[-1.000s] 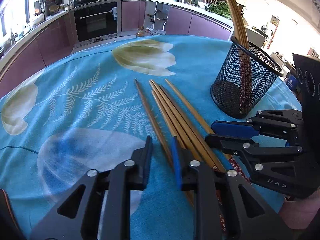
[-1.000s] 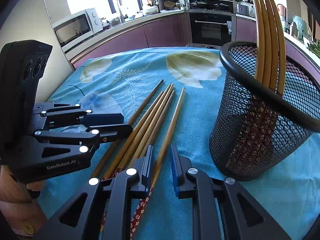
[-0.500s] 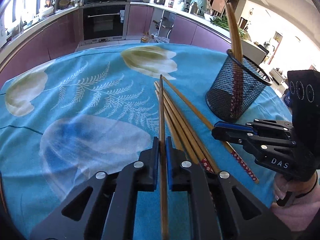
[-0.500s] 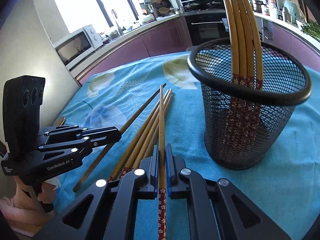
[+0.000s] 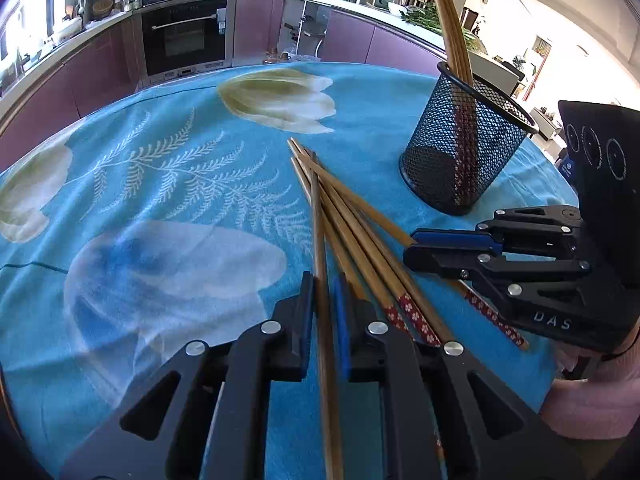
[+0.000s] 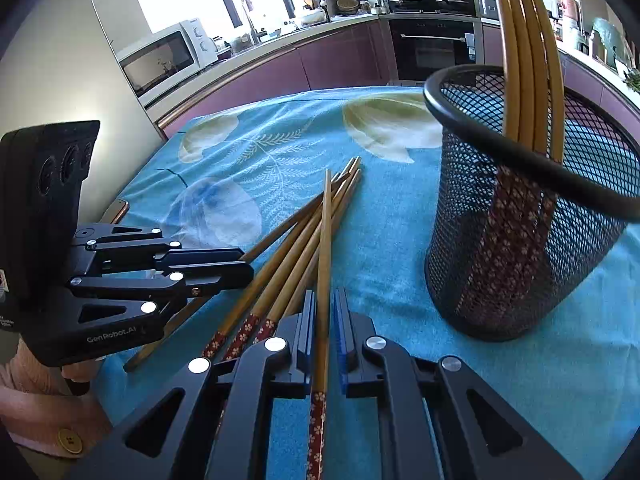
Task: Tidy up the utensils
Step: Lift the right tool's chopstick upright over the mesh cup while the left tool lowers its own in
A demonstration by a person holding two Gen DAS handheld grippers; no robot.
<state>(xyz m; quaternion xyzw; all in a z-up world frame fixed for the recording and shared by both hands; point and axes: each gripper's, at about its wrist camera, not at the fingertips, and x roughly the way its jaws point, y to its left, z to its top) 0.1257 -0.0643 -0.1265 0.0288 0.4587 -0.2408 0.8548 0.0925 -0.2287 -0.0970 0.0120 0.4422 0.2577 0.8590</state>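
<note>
With each gripper [image 5: 324, 304] [image 6: 326, 316] clenched on one chopstick [image 5: 320, 240] [image 6: 325, 248], you needed to lift clear of the pile [image 6: 280, 272], then tip handle-down into the cup [image 6: 520, 240].

The counter [image 5: 360, 92] carries a turquoise cloth printed with pale tulips and fern fronds [image 5: 168, 184]. On the cloth lie a fanned bundle of bamboo chopsticks with red floral ends [image 5: 360, 240] and an upright black wire-mesh cylindrical holder [image 5: 452, 168], apart from the bundle.

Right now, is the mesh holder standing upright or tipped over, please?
Upright: the mesh holder rests base-down on the tablecloth, with chopsticks leaning inside.
</note>
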